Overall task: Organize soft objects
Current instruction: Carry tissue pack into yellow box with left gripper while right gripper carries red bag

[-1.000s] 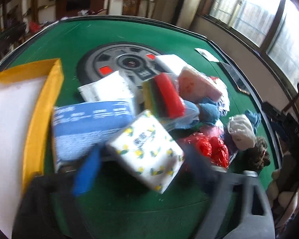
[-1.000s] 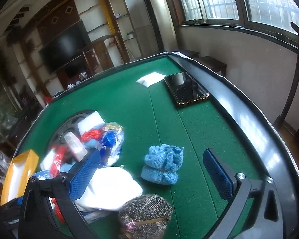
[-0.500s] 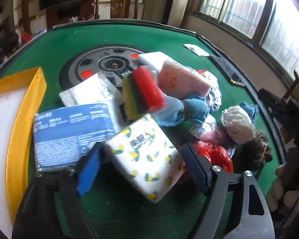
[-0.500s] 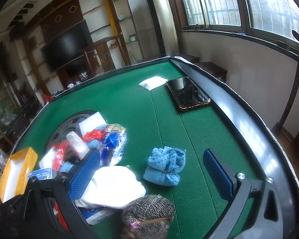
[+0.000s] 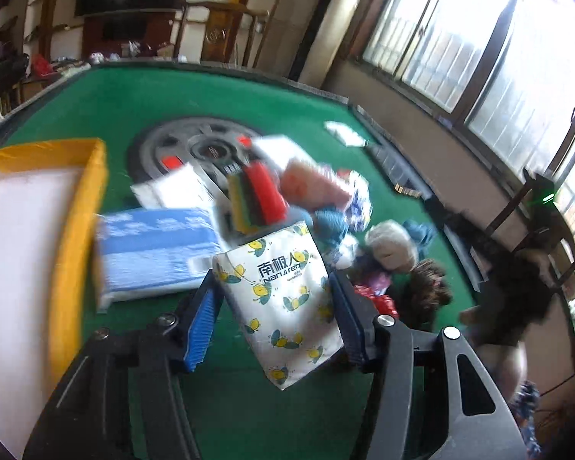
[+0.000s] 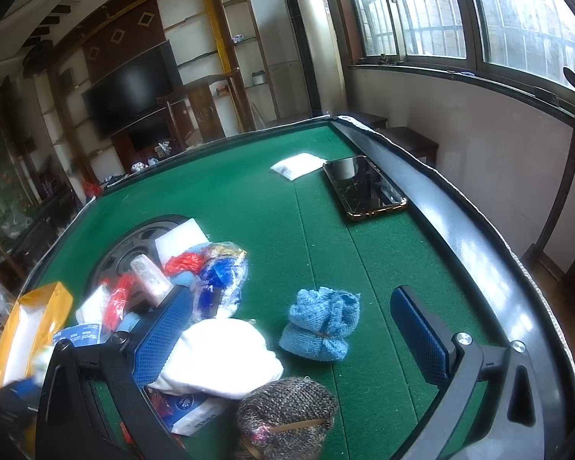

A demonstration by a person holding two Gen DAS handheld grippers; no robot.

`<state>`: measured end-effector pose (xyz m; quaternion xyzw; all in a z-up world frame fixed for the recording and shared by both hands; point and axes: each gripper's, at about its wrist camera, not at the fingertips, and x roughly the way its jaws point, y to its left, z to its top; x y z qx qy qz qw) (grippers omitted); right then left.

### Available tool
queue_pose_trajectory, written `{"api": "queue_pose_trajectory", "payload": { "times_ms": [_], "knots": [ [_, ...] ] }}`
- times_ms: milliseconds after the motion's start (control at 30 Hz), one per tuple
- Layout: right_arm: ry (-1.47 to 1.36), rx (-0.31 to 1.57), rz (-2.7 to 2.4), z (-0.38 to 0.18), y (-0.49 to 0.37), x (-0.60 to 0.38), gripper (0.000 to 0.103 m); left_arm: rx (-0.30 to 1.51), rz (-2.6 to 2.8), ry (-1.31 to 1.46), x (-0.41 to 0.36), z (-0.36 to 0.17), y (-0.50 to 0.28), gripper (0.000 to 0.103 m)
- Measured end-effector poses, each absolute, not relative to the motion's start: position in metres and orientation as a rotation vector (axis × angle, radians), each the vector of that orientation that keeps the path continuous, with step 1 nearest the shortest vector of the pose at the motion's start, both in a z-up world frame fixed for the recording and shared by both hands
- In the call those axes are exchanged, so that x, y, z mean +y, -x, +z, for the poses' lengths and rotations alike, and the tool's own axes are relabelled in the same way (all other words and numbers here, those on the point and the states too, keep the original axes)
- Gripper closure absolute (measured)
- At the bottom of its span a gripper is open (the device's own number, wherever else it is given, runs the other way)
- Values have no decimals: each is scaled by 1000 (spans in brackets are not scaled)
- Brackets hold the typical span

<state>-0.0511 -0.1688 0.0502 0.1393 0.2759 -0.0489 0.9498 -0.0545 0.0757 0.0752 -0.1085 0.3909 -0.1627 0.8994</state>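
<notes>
Left gripper (image 5: 274, 308) closing on tissue pack (image 5: 278, 306), now lifted off felt; yellow box (image 5: 80, 230) left is likely destination. Right gripper (image 6: 287, 339) wide, empty.

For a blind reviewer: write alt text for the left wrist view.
The left tongs are closing on a lemon-print tissue pack, above a green table. Behind lie a blue tissue pack, sponges and a yellow-rimmed box.

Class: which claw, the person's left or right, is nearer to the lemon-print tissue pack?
Left. The left claw has the lemon-print tissue pack between its closing blue pads. The right claw hangs open over the blue knit bundle, apart from that pack.
</notes>
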Motion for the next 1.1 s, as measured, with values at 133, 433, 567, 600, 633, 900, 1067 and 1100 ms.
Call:
{"api": "queue_pose_trajectory", "payload": {
  "times_ms": [133, 433, 567, 600, 633, 900, 1067, 1100],
  "knots": [
    [-275, 548, -73, 53, 53, -165, 2, 753, -309, 244, 108, 98, 72, 48],
    [-148, 710, 250, 70, 94, -95, 1, 685, -205, 238, 171, 106, 96, 48],
    [-5, 833, 215, 41, 83, -66, 21, 687, -179, 284, 191, 96, 96, 48],
    [3, 859, 212, 34, 79, -64, 31, 689, -174, 294, 196, 93, 97, 48],
    [3, 882, 215, 27, 74, -61, 44, 691, -166, 300, 200, 92, 96, 48],
    [-31, 877, 248, 26, 78, -56, 73, 700, -113, 345, 240, 89, 98, 48],
    [-36, 799, 361, 69, 96, -35, 72, 740, -93, 375, 259, 81, 81, 48],
    [-45, 791, 400, 76, 96, -28, 72, 748, -95, 381, 262, 80, 76, 48]
  ]
}}
